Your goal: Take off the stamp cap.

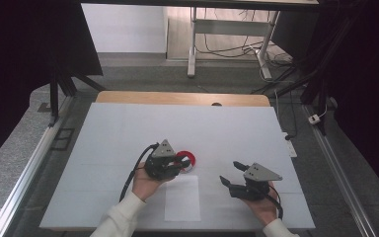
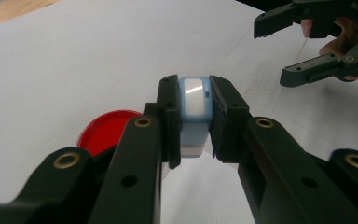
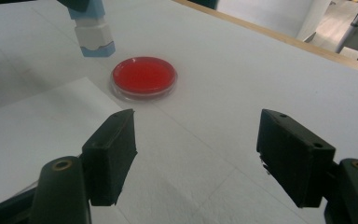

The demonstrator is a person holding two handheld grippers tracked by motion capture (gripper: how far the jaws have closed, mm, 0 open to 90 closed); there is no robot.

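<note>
Nearest the person, a white paper sheet (image 1: pixel 182 197) lies on the worktop (image 1: pixel 128 128). The right tongs (image 1: pixel 233 174) stand wide and empty, just beside it. The left tongs (image 1: pixel 176 167) clamp a pale-blue stamp-like block (image 2: pixel 195 112), lifted above the sheet. Beyond sits the red-filled dish (image 3: pixel 143 75). The block is picked up; pressing it to dish or paper appears to remain.

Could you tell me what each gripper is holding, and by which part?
Left gripper clamps the blue-and-white stamp by its upper body; right gripper holds nothing.
</note>
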